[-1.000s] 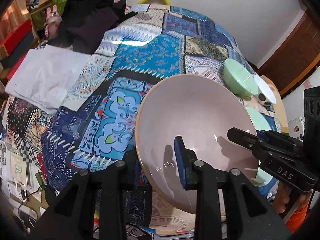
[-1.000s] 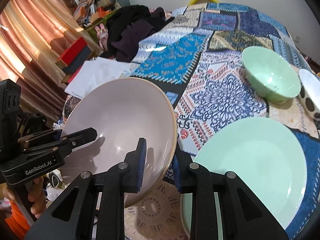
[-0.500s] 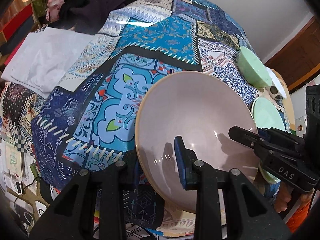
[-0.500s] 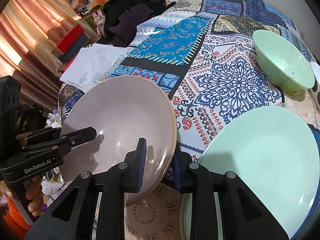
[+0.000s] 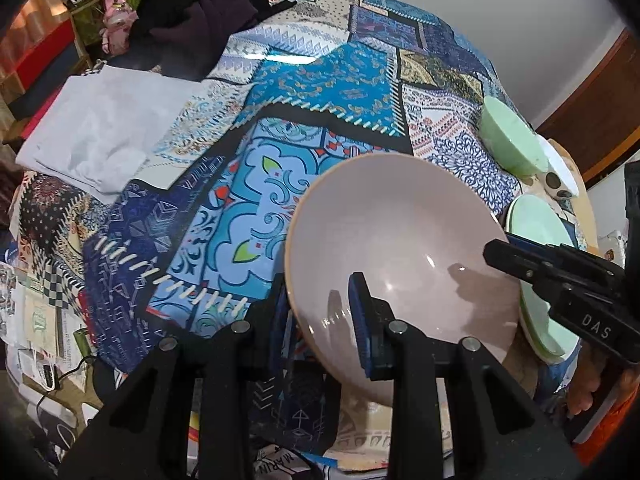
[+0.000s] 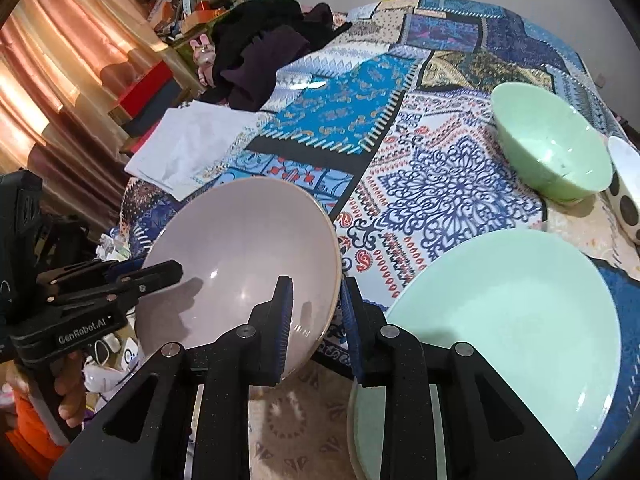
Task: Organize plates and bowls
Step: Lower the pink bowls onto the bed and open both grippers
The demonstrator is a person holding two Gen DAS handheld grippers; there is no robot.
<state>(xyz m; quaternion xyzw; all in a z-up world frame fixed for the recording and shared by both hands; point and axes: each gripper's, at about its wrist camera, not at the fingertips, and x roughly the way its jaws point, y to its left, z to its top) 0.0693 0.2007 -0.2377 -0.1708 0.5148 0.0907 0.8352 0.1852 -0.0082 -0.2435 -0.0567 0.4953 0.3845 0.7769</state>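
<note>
**Pink bowl gripped from both sides above the patchwork cloth**

The left tongs [image 5: 320, 312] are clamped on the near-left rim of the pink bowl [image 5: 400, 248], one blue pad inside the bowl and the other outside its wall. The right tongs [image 6: 316, 316] pinch the opposite rim of the same bowl, again with one pad inside and one outside; their jaws are narrow and closed on the rim. The bowl is tilted, its open face turned up and away from the person, and sits raised over the near edge of the counter [image 6: 452, 184], which is covered by a blue patterned patchwork cloth.

Just to the right of the bowl lies a pale green plate [image 6: 512, 320], flat on the cloth. Farther off on the right stands a green bowl [image 6: 552, 148], with a white spotted dish [image 6: 626, 188] beside it at the edge. A folded white cloth [image 5: 104, 128] lies on the far left, and dark clothing [image 6: 264, 52] is piled behind it.
</note>
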